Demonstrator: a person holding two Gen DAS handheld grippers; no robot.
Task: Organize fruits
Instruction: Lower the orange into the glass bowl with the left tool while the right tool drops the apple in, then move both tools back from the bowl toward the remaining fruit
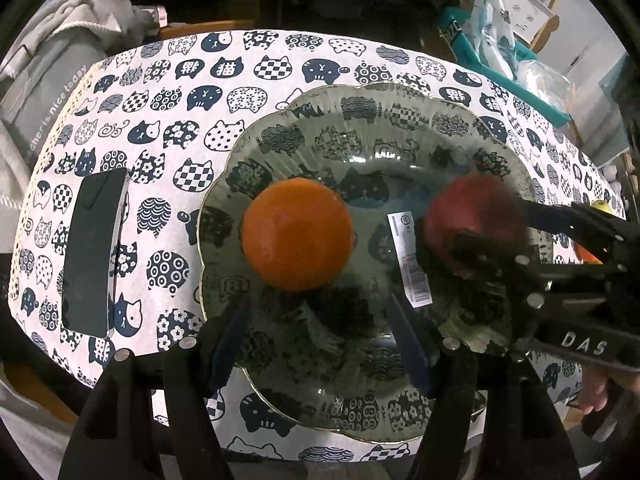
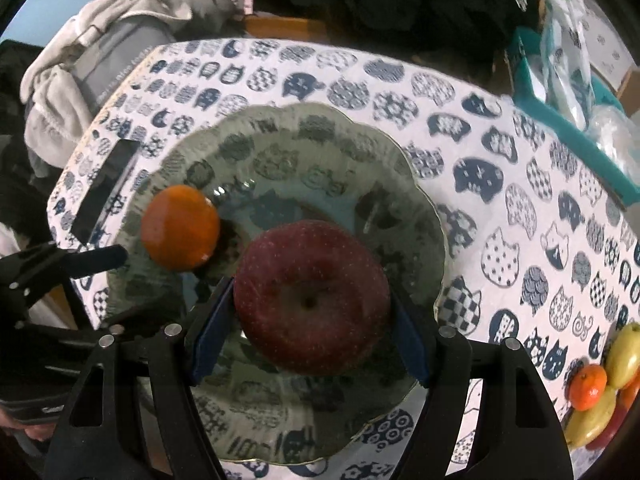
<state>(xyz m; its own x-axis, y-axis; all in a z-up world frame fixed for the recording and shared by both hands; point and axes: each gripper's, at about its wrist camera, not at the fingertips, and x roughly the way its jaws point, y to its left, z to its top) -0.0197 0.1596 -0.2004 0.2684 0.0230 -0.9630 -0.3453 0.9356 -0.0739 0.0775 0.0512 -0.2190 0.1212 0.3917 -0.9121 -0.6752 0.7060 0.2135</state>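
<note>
1. Red apple [image 2: 311,295]: dark red skin with pale speckles, round, its dimpled end facing the right wrist camera. It sits over the near half of the glass plate [image 2: 420,216]; whether it touches the surface cannot be told.
2. Orange [image 1: 297,235]: round, evenly coloured, matte skin. It rests on the plate, left of the apple and apart from it.
3. Glass plate: clear, scalloped, gold-edged, with a white label visible through it.
4. Further fruit [image 2: 600,392]: a small orange among yellow-green pieces, clustered well right of the plate.
</note>
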